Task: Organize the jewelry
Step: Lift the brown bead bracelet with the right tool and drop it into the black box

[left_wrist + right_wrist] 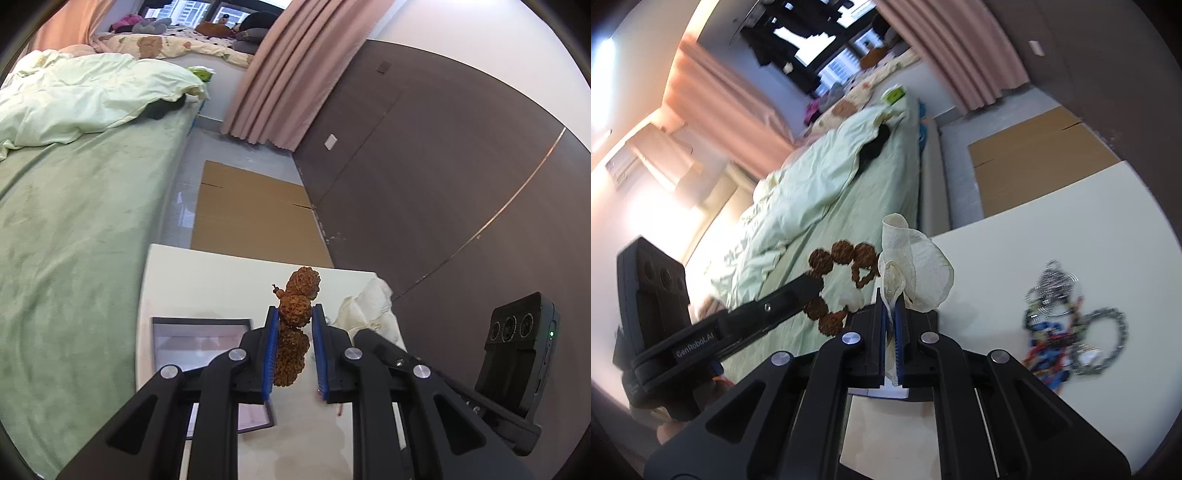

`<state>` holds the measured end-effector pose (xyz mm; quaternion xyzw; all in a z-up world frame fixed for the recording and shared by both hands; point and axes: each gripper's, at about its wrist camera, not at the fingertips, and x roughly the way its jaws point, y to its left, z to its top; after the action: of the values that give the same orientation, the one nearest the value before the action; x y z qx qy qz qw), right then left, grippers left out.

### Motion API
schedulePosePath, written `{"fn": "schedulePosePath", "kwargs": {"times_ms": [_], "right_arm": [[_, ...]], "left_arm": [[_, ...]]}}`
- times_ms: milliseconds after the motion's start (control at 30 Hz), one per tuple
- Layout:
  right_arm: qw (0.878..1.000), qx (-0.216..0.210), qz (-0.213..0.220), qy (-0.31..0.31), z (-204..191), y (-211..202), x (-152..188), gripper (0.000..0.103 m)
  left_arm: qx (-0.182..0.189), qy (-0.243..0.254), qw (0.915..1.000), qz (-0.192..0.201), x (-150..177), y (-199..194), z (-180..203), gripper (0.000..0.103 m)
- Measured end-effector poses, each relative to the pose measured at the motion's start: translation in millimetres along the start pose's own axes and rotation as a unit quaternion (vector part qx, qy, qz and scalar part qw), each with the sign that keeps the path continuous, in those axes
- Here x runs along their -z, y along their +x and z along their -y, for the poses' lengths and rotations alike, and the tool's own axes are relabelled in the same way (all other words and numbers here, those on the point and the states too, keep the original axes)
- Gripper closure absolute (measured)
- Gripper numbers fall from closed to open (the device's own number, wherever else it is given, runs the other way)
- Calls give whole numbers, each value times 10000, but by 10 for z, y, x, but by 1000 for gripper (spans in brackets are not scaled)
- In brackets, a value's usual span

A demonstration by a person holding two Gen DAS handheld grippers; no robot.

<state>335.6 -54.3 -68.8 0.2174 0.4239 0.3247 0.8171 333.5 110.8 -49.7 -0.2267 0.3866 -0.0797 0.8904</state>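
Holding the bumpy bead bracelet [293,325] squeezed in our left gripper [294,350], our right gripper [894,332] pinching the cloth [912,266] tight, we are aiming gently for the tray [201,341] at nine o'clock.

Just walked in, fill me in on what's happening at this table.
A person is sorting jewelry with two handheld grippers. The left gripper is closed on a bracelet of large brown knobbly beads, held up above the white table near an open grey box. The right gripper pinches a crumpled cream cloth. A tangle of silver chains and colourful pieces lies on the table.
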Motion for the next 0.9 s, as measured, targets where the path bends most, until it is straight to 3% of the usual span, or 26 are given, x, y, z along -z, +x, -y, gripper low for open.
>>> {"fn": "schedulePosePath", "kwargs": {"times_ms": [400, 500, 600, 900], "right_arm": [[9944, -163, -1039, 114, -72, 748, 156, 95], [9895, -223, -1393, 302, -5, 871, 170, 87], [9896, -134, -1371, 418, 59, 858, 171, 78], [9903, -112, -1291, 511, 171, 634, 166, 78]], "left_arm": [[-439, -290, 9986, 98, 6, -185, -421, 87], [-438, -331, 9985, 66, 6, -186, -455, 87], [-405, -385, 9984, -72, 24, -128, -471, 87], [-435, -286, 9974, -505, 143, 122, -390, 87]]}}
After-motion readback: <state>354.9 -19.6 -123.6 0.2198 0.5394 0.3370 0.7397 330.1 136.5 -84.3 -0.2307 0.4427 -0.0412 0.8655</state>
